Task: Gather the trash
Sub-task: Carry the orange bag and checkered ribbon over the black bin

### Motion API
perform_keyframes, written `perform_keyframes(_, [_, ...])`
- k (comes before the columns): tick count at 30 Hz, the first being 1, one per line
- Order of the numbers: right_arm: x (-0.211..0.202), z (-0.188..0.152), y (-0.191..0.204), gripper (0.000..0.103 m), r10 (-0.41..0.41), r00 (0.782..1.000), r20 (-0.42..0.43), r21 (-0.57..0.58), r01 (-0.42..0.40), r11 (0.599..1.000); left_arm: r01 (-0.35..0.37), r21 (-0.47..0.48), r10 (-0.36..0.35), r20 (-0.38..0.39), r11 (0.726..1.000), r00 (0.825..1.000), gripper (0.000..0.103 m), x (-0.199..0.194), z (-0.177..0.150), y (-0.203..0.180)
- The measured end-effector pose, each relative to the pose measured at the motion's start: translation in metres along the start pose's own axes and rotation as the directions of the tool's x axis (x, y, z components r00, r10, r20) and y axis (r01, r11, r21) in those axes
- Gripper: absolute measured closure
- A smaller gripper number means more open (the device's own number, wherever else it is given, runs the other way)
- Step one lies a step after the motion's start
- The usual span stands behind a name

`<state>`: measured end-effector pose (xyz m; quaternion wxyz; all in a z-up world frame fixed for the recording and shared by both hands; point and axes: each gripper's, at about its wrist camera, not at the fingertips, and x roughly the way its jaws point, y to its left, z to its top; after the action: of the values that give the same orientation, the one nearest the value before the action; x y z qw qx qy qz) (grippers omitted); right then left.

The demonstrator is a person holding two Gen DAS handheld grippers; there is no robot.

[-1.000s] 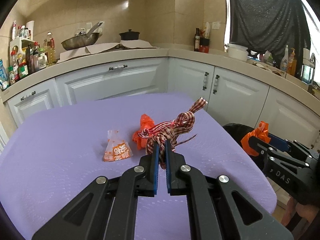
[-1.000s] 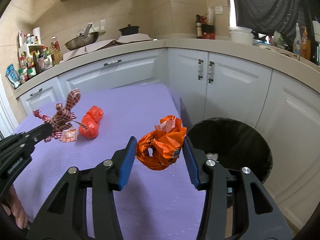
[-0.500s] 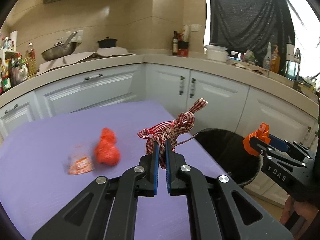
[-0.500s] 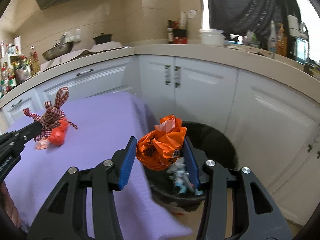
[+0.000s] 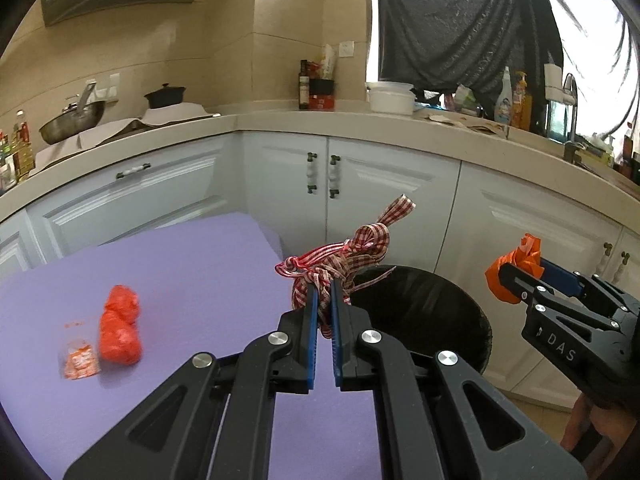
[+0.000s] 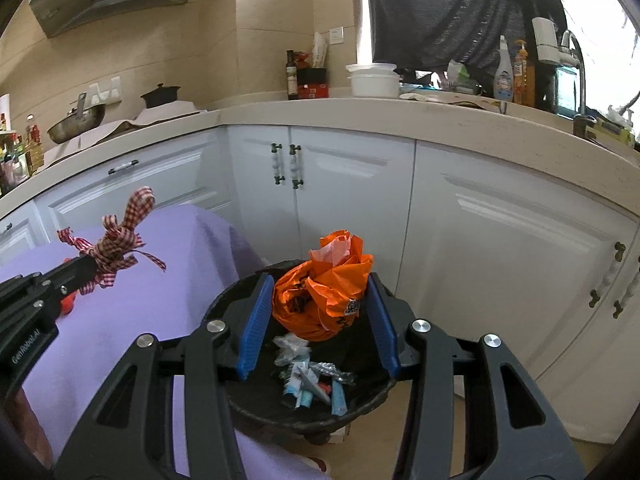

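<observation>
Orange bag [image 6: 323, 292] clamped in right gripper [image 6: 320, 314], over bin [image 6: 304, 404]

The small packet [image 5: 81, 361] on the desk [image 5: 192, 280] is blurred and its print unreadable. The trash bin [image 6: 312, 412] is partly hidden behind the jaws.

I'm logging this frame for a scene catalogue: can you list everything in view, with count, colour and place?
Checked ribbon: 1, red and white, knotted, clamped in the left gripper above the table edge.
Crumpled bag: 1, orange, between the right gripper's fingers over the bin.
Trash bin: 1, black, on the floor beside the table, litter inside.
Plastic wad: 1, red, on the table.
Sachet: 1, orange and clear, beside the wad.
Table: 1, purple cover.
Wok: 1, metal, on the counter.
Pot: 1, black, on the counter.
Left gripper: shut on the ribbon.
Right gripper: shut on the bag.
</observation>
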<state>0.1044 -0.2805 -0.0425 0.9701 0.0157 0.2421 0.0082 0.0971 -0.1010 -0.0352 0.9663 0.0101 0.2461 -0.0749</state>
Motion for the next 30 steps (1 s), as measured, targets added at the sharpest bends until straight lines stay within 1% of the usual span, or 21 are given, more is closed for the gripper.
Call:
perform_keyframes(7, [0.018,0.002,-0.011,0.057,-0.002,1.000,0.002,0.003,0.002,1.000,0.001,0.000,-0.001,-0.040,1.000,0.999,0.096,0.028,0.002,-0.016])
perform_keyframes(15, [0.040,0.003,-0.022,0.057,-0.001,1.000,-0.012,0.017,0.001,1.000,-0.002,0.015,0.003,-0.058,1.000,0.998,0.096,0.050,0.003,-0.033])
perform_keyframes(22, [0.058,0.000,-0.026,0.057,-0.004,1.000,-0.024,0.031,0.005,0.999,-0.011,0.011,0.012,-0.091,1.000,0.996,0.096,0.069,0.002,-0.037])
perform_keyframes(24, [0.062,0.000,-0.027,0.053,-0.012,1.000,-0.016,0.034,0.013,0.999,-0.008,0.008,0.009,-0.109,1.000,0.994,0.094,0.075,0.002,-0.039])
perform_keyframes(25, [0.063,-0.001,-0.027,0.042,-0.015,1.000,-0.016,0.036,0.016,0.999,-0.012,0.006,0.012,-0.116,1.000,0.993,0.091,0.078,0.002,-0.039])
perform_keyframes(26, [0.065,-0.001,-0.028,0.041,-0.017,1.000,-0.015,0.040,0.017,0.999,-0.009,0.001,0.009,-0.122,1.000,0.992,0.087,0.080,0.002,-0.038])
perform_keyframes(30, [0.070,-0.002,-0.027,0.041,-0.022,0.999,-0.026,0.041,0.023,0.999,-0.004,-0.016,0.002,-0.139,1.000,0.990,0.076,0.083,0.001,-0.037])
